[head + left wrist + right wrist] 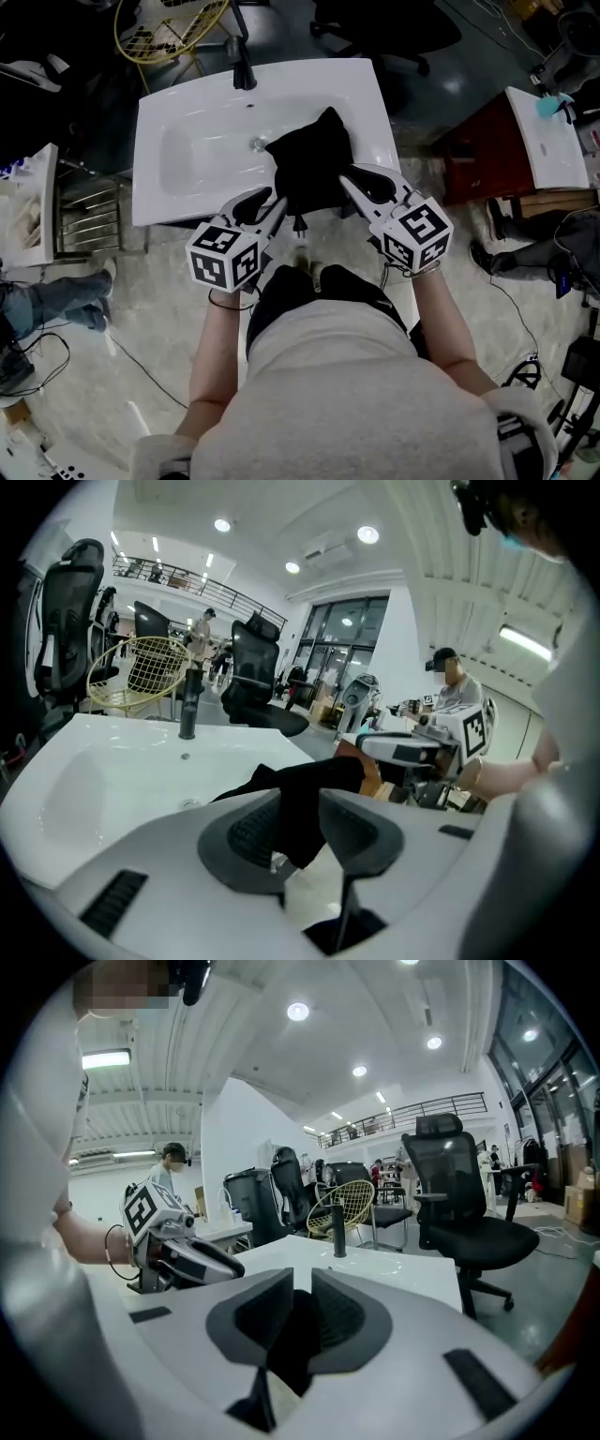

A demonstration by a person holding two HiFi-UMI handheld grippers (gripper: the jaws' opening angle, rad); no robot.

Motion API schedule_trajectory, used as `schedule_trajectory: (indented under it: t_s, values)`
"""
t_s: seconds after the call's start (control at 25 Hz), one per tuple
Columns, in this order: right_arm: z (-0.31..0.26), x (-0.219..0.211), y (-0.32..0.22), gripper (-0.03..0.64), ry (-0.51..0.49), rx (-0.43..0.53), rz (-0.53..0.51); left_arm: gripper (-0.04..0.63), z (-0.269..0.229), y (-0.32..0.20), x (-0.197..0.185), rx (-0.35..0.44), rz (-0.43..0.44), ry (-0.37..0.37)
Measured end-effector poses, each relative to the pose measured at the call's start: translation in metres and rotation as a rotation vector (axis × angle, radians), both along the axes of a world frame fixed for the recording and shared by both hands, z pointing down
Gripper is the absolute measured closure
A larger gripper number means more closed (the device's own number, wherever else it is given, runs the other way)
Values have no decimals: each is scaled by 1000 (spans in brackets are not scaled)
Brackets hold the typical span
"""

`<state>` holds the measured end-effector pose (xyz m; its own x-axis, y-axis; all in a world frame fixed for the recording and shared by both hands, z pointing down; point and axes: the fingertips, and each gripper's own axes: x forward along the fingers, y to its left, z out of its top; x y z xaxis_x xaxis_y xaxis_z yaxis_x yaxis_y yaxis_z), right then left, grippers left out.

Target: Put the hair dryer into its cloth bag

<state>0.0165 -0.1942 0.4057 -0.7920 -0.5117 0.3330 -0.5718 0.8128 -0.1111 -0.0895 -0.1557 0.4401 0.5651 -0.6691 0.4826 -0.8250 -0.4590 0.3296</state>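
Observation:
The black cloth bag lies bunched on the front right of the white sink, its near edge over the rim. A black plug hangs below that edge; the hair dryer itself is hidden. My left gripper is at the bag's near left corner and my right gripper at its near right corner. In the left gripper view a fold of the bag hangs loosely between the parted jaws. In the right gripper view dark cloth fills the narrow gap between the jaws, which stand apart.
A black faucet stands at the sink's back edge. Beyond it are a yellow wire basket and office chairs. A metal rack is left of the sink, and a second white basin on a red stand is to the right.

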Motion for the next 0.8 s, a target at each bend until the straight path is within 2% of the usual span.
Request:
schedule_trajectory:
  t_s: [0.2,0.56,0.8]
  values:
    - [-24,-9,6,613,-55,12,-16,537,-34,-7,6,93,7,45]
    - [-56,-19,16,618,-40,50,-11,580,-84,-11,18,218,-1,96]
    - [-61,-30,28,618,-24,51,-52,588,-90,-12,20,236,-6,39]
